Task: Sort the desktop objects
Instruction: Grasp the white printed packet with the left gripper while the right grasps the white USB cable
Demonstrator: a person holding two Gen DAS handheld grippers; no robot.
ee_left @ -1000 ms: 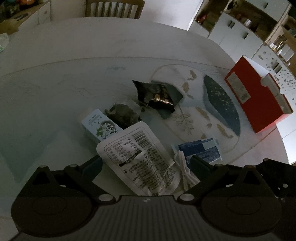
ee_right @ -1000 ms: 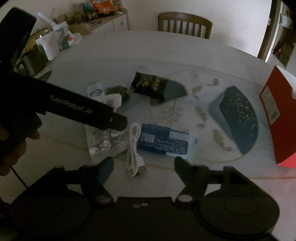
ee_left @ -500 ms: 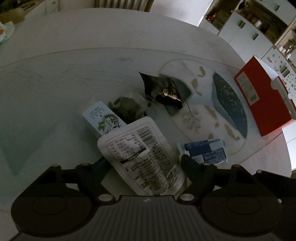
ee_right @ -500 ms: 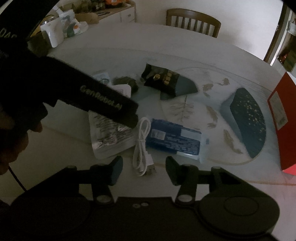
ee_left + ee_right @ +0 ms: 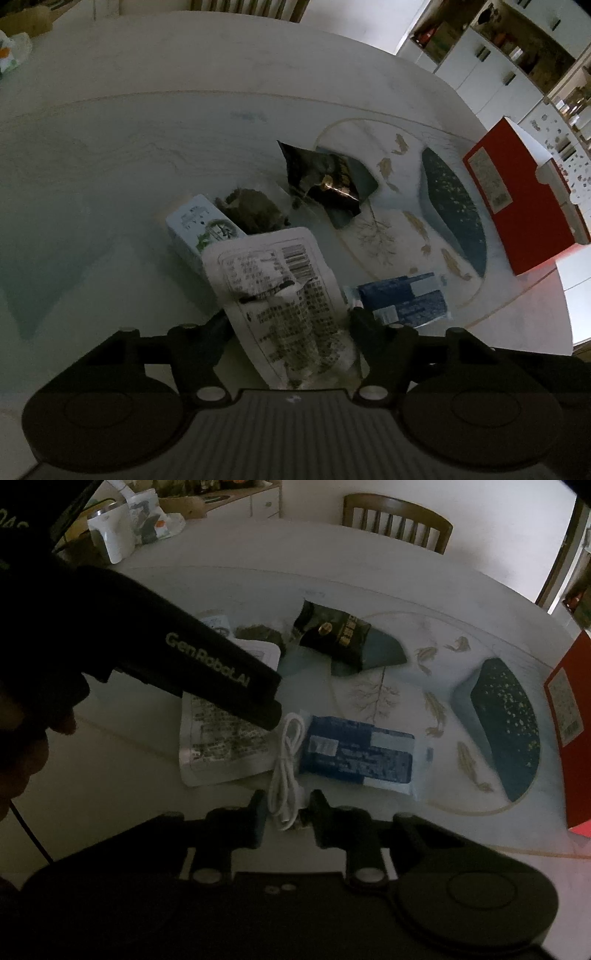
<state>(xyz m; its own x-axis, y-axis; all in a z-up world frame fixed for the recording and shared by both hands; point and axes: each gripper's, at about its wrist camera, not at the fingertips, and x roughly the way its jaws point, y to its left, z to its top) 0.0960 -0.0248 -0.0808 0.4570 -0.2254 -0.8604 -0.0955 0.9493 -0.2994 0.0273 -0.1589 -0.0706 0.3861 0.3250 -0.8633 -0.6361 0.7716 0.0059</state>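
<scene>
A white printed pouch [image 5: 280,291] lies on the table between the fingers of my left gripper [image 5: 288,325], which is open around it; the pouch also shows in the right wrist view [image 5: 218,746]. A coiled white USB cable [image 5: 286,771] lies between the fingers of my right gripper [image 5: 288,805], whose jaws stand narrow on either side of it, with gaps still showing. A blue packet [image 5: 358,755] lies just right of the cable and also shows in the left wrist view [image 5: 402,299]. A black snack bag [image 5: 336,633], a dark clump [image 5: 255,208] and a small pale box [image 5: 195,229] lie farther back.
A red box [image 5: 517,206] stands at the table's right edge. The left gripper's black body [image 5: 177,657] crosses the left of the right wrist view. A wooden chair [image 5: 397,518] stands behind the table. A white kettle [image 5: 110,531] and bags sit far left.
My right gripper moved forward over the cable and its jaws narrowed around it. My left gripper moved forward over the white pouch, its fingers closing in somewhat.
</scene>
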